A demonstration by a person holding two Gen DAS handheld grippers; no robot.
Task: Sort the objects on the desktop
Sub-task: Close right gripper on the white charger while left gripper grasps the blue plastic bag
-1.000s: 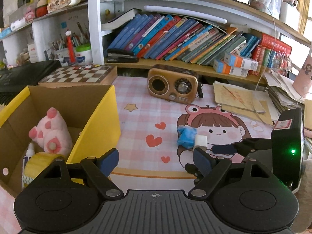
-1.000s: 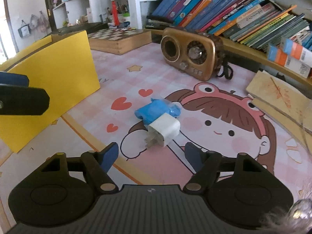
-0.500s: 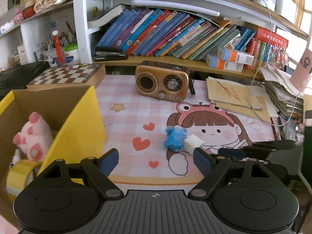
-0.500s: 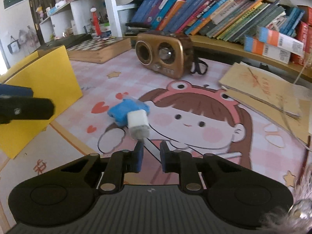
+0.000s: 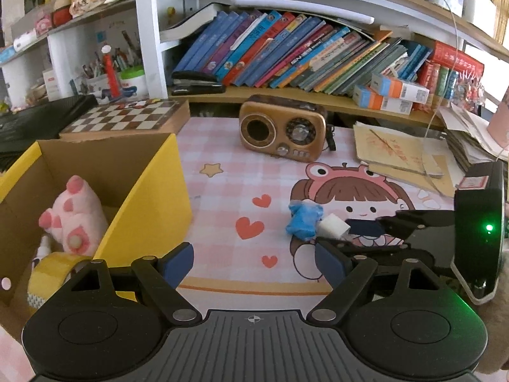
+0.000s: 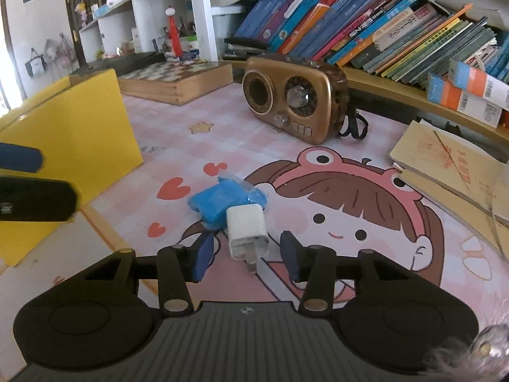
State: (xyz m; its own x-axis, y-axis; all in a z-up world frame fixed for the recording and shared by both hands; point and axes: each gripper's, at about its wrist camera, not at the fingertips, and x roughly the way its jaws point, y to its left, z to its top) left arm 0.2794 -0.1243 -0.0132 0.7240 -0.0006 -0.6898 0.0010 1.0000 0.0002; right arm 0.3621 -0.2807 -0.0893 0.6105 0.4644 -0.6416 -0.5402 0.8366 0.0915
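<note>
While its fingers stand apart on either side of the white charger point(image 6: 247, 232), the right tool point(image 6: 245, 256) touches nothing. The charger lies on the worktop point(image 6: 222, 127) against a blue bundle point(image 6: 219, 203). The left tool point(image 5: 254, 261) gapes near the yellow box point(image 5: 149, 203).

White charger plug point(image 6: 246, 232) lying flat on pink mat, prongs toward camera, touching crumpled blue packet point(image 6: 219, 202)

Pink desk mat point(image 6: 222, 117), radio point(image 6: 296, 95), charger point(image 6: 246, 226)
</note>
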